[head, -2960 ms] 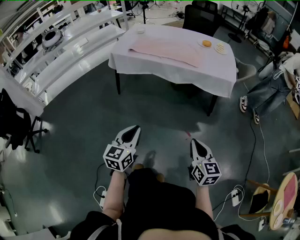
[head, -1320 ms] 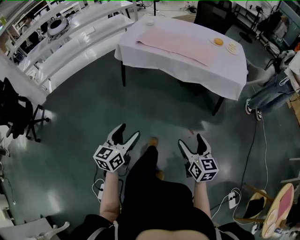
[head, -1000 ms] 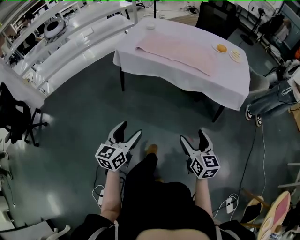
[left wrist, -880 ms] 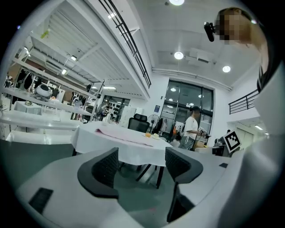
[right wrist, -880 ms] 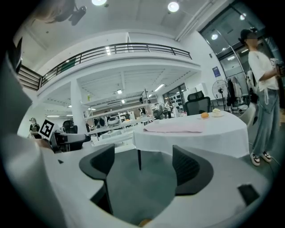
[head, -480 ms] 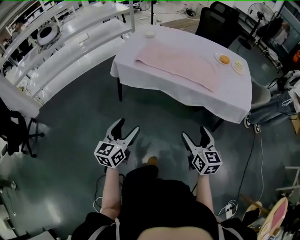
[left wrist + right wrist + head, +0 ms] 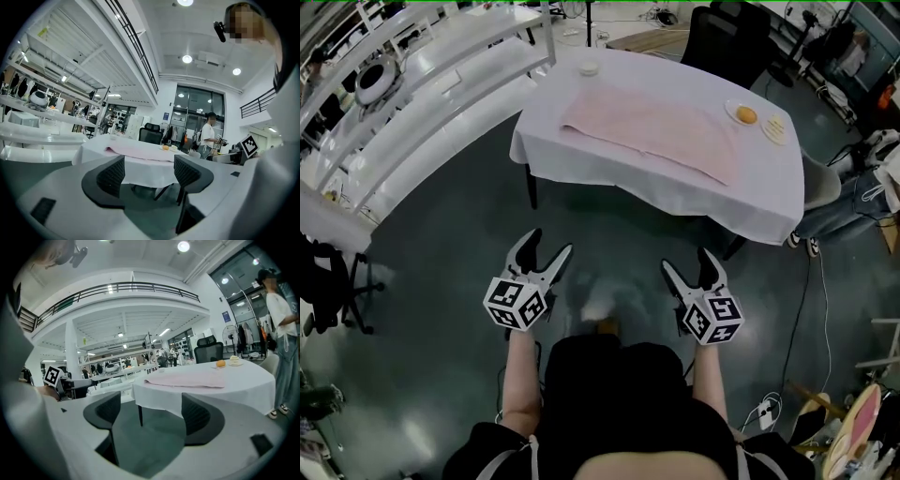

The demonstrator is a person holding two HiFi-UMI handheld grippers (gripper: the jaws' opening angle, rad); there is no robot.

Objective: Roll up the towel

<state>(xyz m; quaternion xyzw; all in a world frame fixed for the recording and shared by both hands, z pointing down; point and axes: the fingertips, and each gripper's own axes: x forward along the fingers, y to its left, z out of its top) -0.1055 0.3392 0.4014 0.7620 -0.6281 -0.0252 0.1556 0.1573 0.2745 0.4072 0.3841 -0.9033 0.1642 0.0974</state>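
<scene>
While I stand well short of the surface, my left tool and right tool both hang over the floor, jaws apart, nothing between them. The pink towel lies flat along the middle of the surface. To approach well, I judge I should come square to the surface's near edge, keep both tools open and level, and aim for the two corners of one short end, so the roll starts straight.

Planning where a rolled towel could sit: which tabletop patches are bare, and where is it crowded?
Bare: the tablecloth strip behind the towel, between the small bowl and the plates; the right end nearer than the plates. Crowded: far right corner.
</scene>
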